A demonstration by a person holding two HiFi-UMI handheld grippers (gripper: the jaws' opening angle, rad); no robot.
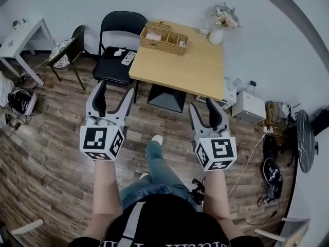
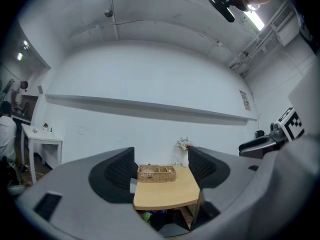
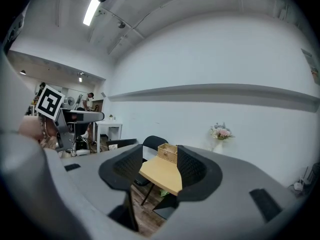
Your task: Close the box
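Note:
A wicker box (image 1: 163, 38) with several compartments stands at the far left of a light wooden table (image 1: 185, 71); its lid (image 1: 158, 25) looks raised at the back. In the gripper views the wicker box (image 2: 156, 173) (image 3: 168, 153) shows far off, framed between the jaws. My left gripper (image 1: 114, 94) and right gripper (image 1: 203, 109) hang over the wooden floor, well short of the table, pointing toward it. Both stand open with nothing between their fingers (image 2: 120, 171) (image 3: 192, 169).
A white vase of flowers (image 1: 221, 27) stands at the table's far right corner. A black chair (image 1: 121, 40) is at the table's left, a second chair (image 1: 67, 50) and a white side table (image 1: 23, 37) farther left. Cables and a white box (image 1: 249, 107) lie right.

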